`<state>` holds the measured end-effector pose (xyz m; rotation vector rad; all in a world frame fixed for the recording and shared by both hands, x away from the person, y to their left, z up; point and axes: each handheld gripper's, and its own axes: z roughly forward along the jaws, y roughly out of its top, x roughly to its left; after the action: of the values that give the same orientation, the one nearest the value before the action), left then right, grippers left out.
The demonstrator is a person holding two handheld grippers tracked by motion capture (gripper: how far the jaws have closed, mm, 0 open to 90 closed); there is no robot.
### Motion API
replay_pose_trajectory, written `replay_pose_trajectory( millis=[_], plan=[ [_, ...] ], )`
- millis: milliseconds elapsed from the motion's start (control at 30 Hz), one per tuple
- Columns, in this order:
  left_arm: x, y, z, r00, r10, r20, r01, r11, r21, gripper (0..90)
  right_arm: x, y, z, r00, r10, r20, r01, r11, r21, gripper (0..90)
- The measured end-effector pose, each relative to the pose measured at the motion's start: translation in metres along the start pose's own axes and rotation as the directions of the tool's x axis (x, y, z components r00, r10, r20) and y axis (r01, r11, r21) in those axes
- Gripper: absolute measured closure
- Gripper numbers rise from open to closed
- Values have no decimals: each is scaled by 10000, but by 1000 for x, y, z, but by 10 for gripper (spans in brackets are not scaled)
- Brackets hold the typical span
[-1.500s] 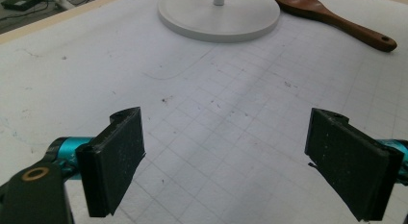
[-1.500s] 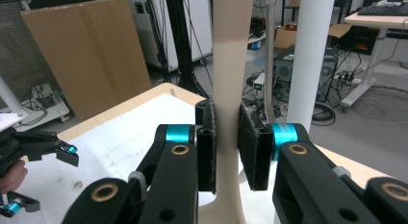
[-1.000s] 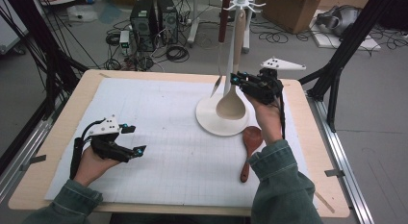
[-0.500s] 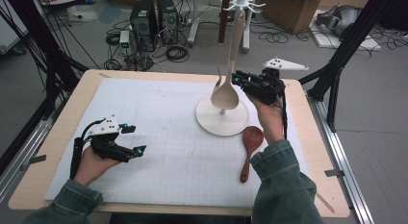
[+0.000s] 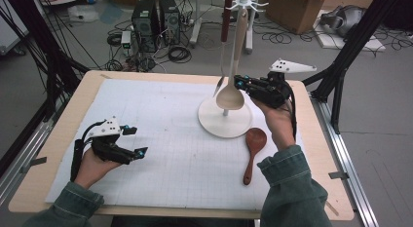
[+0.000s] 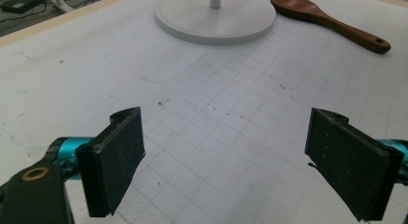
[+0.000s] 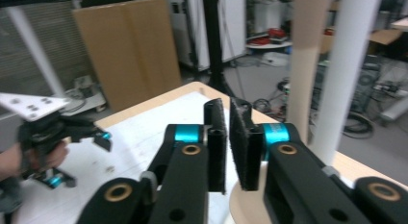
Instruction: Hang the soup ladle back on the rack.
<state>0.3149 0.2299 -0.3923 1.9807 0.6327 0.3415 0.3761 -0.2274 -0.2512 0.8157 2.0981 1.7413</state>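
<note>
A white utensil stand (image 5: 214, 122) rises from a round base at the table's back right. A light wooden spoon (image 5: 230, 98) hangs from its top hooks, bowl down, beside a dark-handled utensil (image 5: 224, 22). My right gripper (image 5: 237, 82) is level with the spoon's bowl and just right of it, shut with nothing between its pads (image 7: 226, 137). The spoon's handle (image 7: 308, 56) and the stand's pole (image 7: 349, 65) rise just beyond the jaws. A dark brown spoon (image 5: 254, 139) lies on the mat right of the base. My left gripper (image 5: 138, 140) rests open at the front left, empty (image 6: 226, 156).
A white gridded mat (image 5: 170, 154) covers most of the wooden table (image 5: 58, 134). The stand's base (image 6: 216, 24) and the dark spoon (image 6: 327, 19) lie well ahead of the left jaws. Cables, computer cases and cardboard boxes sit on the floor beyond the table.
The hanging light spoon has swung to the left and partly back, free of the right gripper. Both hands have stayed about where they were.
</note>
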Motion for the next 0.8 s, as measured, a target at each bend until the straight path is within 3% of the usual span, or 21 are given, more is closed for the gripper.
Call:
replay_pose_trajectory(
  millis=[233, 400, 800],
  plan=[
    [0, 0, 0, 10000, -26, 30, 26, 10000, -43, 141, 1, 11, -8, 9970, -72, -776, 71, 10000, -11, 896],
    [2, 0, 0, 10000, 17, 18, -17, 10000, -33, 141, -2, 26, -15, 9943, -189, -1052, 193, 9998, 30, 896],
    [3, 0, 0, 9999, -110, 42, 111, 9998, -155, 141, -6, 73, -27, 9931, -529, -1045, 533, 9986, 17, 896]
  ],
)
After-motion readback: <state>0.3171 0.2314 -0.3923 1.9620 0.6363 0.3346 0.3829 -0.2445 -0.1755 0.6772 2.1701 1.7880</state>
